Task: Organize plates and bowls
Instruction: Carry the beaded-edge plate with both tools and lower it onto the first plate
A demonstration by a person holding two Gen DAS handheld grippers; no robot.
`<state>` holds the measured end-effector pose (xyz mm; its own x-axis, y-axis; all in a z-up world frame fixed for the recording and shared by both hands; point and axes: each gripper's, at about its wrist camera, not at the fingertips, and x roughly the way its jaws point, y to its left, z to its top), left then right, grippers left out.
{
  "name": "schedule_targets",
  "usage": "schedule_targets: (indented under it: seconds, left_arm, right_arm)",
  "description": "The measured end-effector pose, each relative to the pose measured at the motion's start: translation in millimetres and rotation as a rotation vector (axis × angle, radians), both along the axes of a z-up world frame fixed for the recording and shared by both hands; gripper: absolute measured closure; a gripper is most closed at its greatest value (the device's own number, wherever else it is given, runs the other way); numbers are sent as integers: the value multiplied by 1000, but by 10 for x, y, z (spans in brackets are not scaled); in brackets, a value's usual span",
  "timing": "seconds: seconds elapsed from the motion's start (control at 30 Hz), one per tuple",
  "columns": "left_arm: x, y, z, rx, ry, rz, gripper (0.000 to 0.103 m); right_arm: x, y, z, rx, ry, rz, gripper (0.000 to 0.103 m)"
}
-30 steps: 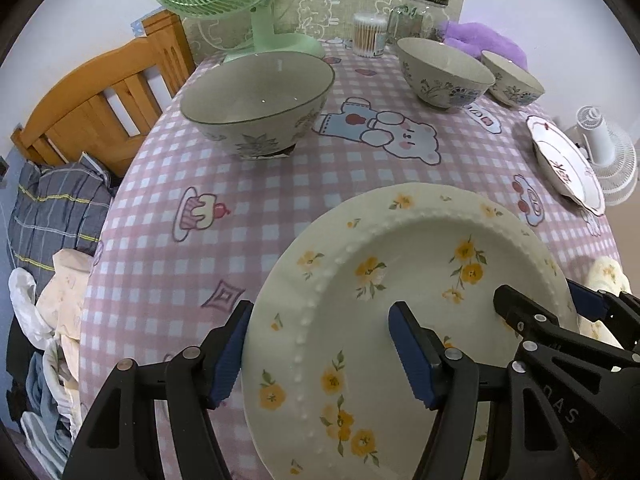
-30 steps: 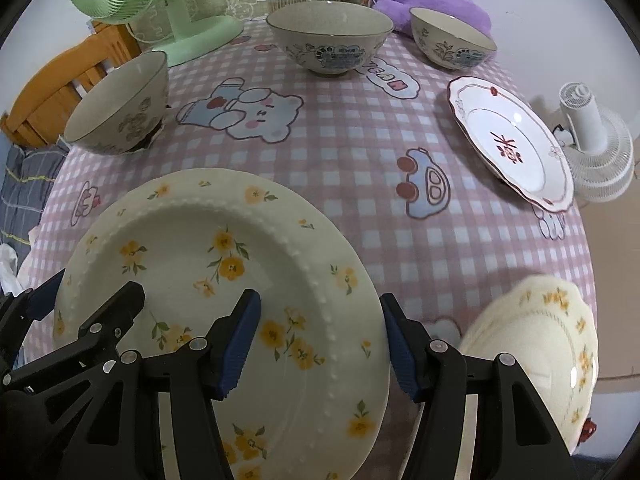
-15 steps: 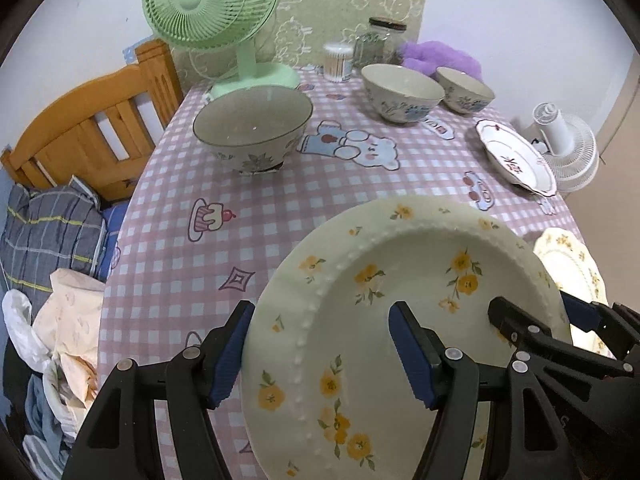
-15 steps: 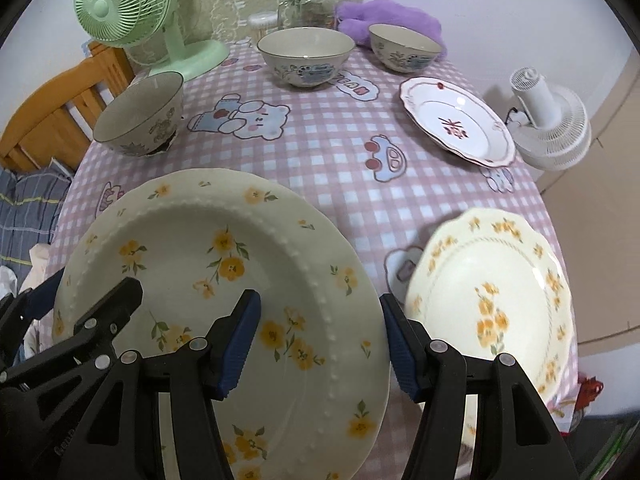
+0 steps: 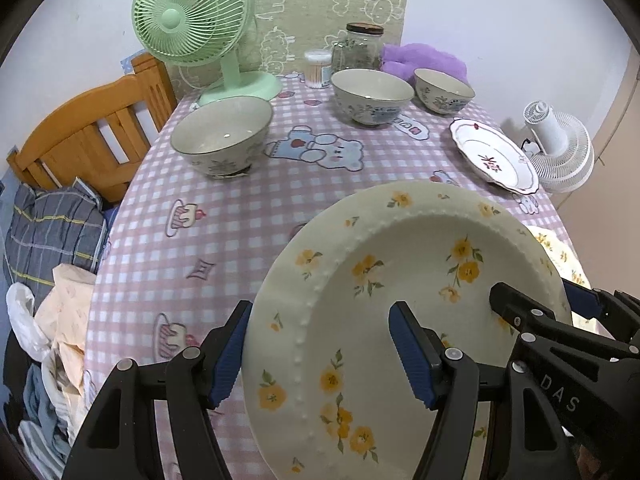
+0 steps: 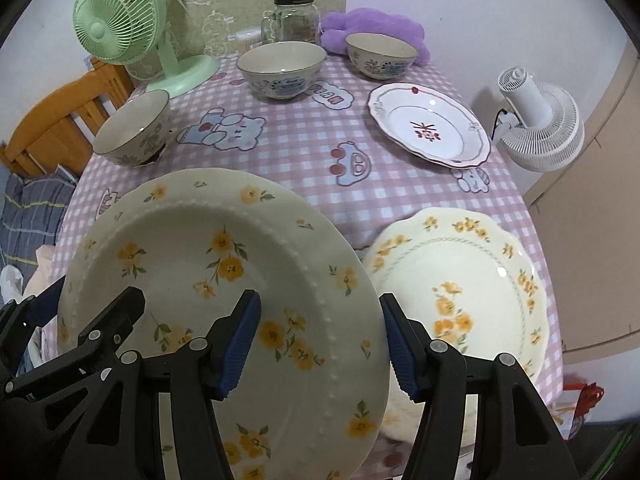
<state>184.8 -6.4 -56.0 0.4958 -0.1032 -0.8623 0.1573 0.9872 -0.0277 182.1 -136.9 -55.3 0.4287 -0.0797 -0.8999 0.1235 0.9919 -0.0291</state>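
A cream plate with yellow flowers (image 5: 400,288) (image 6: 208,264) hangs tilted above the near edge of the table. My left gripper (image 5: 320,354) is shut on its left rim, one finger under the rim and one on the inside. On the opposite rim my right gripper (image 6: 318,340) is shut the same way. Each gripper also shows at the side of the other's view. A scalloped yellow-flower plate (image 6: 460,288) lies on the table at the front right. A white plate with a red motif (image 6: 428,124) lies further back. Three bowls (image 5: 220,136) (image 5: 372,94) (image 5: 442,90) stand at the back.
The pink checked tablecloth (image 5: 240,216) covers the table. A green fan (image 5: 188,20), a glass jar (image 5: 360,48), a cotton-swab tub (image 5: 316,68) and a purple plush (image 5: 424,60) stand along the back. A white fan (image 6: 536,120) is off the right edge. A wooden frame (image 5: 80,132) and piled clothes (image 5: 48,240) are at the left.
Both grippers have risen and drawn back from the table with the flowered plate between them. The scalloped plate at the front right has come into full view.
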Motion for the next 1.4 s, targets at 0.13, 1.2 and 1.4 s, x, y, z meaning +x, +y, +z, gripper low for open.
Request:
schedule_targets:
  seconds: [0.13,1.2,1.4]
  left_arm:
    - [-35,-232,-4,-5,8,3,34]
    - [-131,-1982,-445,-72,95,8,34]
    - [-135,-2089,-550,-61,103,33,33]
  right_arm:
    - [-9,-263,15,-1,5,5,39]
    - [-107,-2103,-225,-45,60,-21,40]
    - [-98,-2226,-300,-41,72,-5,42]
